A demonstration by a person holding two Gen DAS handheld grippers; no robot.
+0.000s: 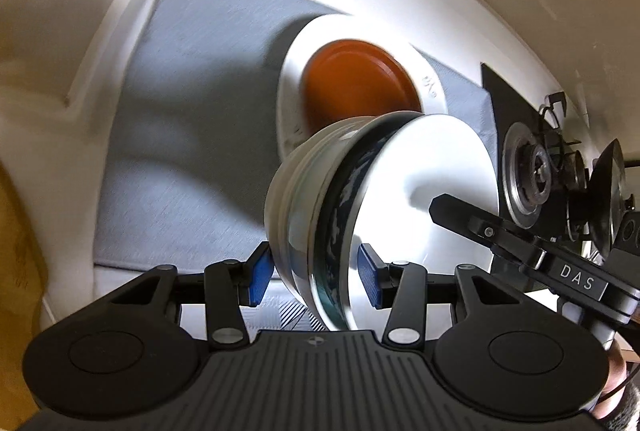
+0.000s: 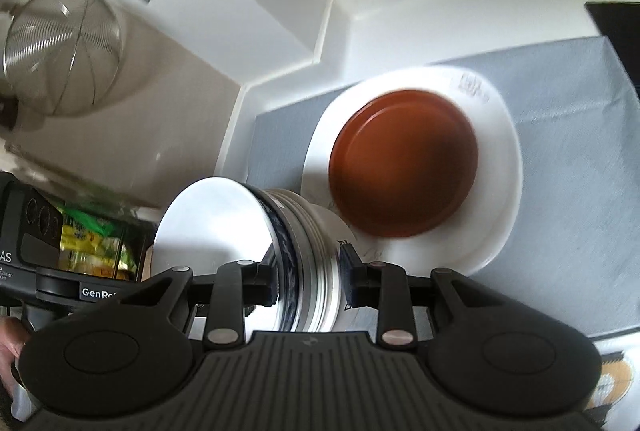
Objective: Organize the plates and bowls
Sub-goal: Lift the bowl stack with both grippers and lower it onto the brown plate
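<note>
Gripper pair first: left gripper [image 1: 316, 273] and right gripper [image 2: 307, 283] both clamped on one stack of bowls [image 1: 344, 215], from opposite sides, pads pressing rim edges. Stack held off the grey mat [image 1: 172, 135], tipped on its side, so axis running roughly level between the pads rather than upright; open mouth of the inner white bowl facing the right gripper's side in the left wrist view. Beyond the fingertips, on the mat: white plate [image 2: 500, 167] with an orange-brown dish [image 2: 404, 163] seated upside-down on it, near the stack, just ahead and slightly to the side. Neither hand clearly nearer to it. Likely next: righting the stack and setting it down beside or onto that pile. Risk: nested bowls sliding apart while tilted. Off to the side, stove burner [image 1: 532, 171] and wire strainer [image 2: 60, 51].
</note>
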